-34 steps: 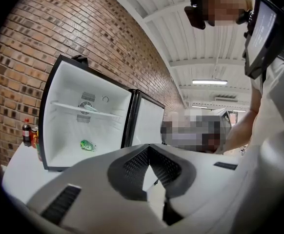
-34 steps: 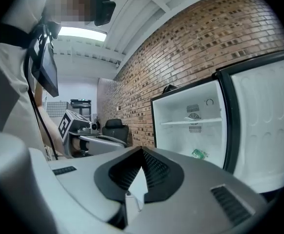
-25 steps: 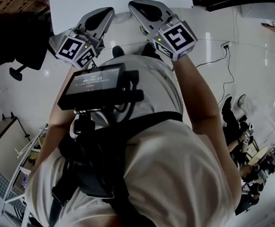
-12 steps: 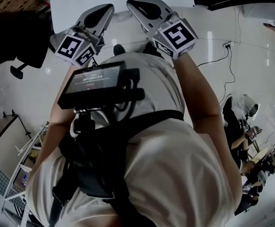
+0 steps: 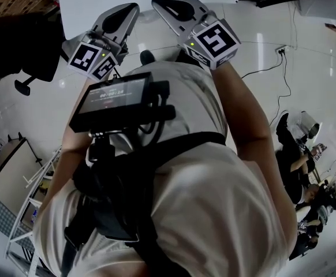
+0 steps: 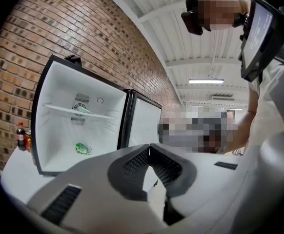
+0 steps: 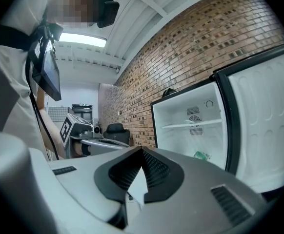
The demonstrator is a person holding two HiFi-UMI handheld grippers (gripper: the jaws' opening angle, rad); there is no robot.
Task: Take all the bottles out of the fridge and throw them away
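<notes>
**Item: my fingers.** The left gripper (image 6: 149,146) and right gripper (image 7: 142,150) are both held level in front of my chest, side by side. The fingers (image 6: 132,165) of the left are pressed together with nothing between them. The right gripper's are the same, tips meeting and empty.

**Item: fridge (image 6: 54,130).** It stands on the white table (image 6: 12,172) against the brick wall, with its door (image 6: 144,123) swung open. It is well apart from both grippers.

**Item: contents.**
- One green bottle (image 6: 83,148) lies on its side on the fridge floor and also shows from the right gripper view.
- One pale object (image 6: 81,109) lies on the shelf (image 6: 59,108). It is probably a second bottle but is too small to tell.

**Item: outside the fridge.** A dark bottle (image 6: 20,136) with a red cap stands upright on the table, just beside the fridge's left wall. I cannot tell whether it counts towards the task.

**Step in hand.** As I judge it, I am at the approach, before the first pick. Nothing is held, and no bin shows in any view.

**Next move calls for:**
- Spreading one pair of fingers.
- Carrying that gripper forward into the open compartment.
- Lining up across the body of the green bottle, which lies flat and may roll.
- Closing on it, then finding where to throw it away.
</notes>
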